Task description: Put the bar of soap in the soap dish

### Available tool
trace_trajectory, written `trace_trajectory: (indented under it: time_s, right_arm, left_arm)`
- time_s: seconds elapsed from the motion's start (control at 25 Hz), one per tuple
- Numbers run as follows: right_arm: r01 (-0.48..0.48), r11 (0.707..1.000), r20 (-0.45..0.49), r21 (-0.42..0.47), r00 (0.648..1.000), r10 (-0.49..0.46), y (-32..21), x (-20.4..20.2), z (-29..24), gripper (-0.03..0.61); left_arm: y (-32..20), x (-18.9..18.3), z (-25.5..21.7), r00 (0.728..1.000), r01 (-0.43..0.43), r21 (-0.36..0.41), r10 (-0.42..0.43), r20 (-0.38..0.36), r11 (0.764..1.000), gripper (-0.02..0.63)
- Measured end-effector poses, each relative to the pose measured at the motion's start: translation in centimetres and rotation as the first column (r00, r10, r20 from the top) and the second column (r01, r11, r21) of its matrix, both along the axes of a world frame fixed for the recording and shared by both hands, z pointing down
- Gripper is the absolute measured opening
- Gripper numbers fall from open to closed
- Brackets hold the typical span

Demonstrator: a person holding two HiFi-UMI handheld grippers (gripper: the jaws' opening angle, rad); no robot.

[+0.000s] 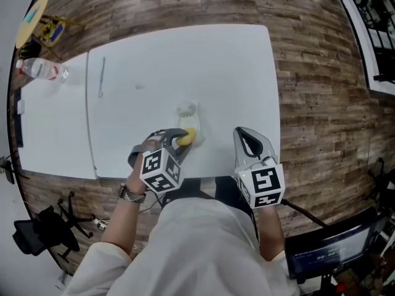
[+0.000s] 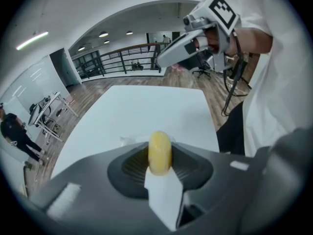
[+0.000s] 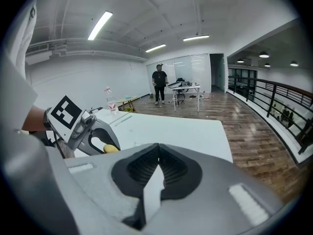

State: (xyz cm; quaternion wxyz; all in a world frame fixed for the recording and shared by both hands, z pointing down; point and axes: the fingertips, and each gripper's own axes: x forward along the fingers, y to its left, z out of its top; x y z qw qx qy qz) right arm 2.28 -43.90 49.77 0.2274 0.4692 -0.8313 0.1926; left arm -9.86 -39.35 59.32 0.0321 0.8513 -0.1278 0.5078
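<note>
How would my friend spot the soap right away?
Look at the big white table, near its front edge. The left hand-held gripper pinches the bar of soap close to the pale soap dish. Nothing else over the table is yellow and rounded.

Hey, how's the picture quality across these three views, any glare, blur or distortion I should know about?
Head view: fisheye bends the table edges, the corners go black, and the pale soap dish nearly vanishes against the white top. Left gripper view: the soap is sharp and evenly lit. Right gripper view: the ceiling strip lights blow out to white.
</note>
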Motion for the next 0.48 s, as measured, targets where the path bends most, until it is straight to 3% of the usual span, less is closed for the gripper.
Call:
trace_trajectory:
  time_s: [0.48]
  right_arm:
    - [-0.001,1.0,-0.001,-0.005,1.0,0.001,0.26,0.05,0.17,0.003]
  left_arm:
    - [-0.64,0.31,0.57,1.0,0.01,-0.07,-0.008,0.019,0.997,0.133]
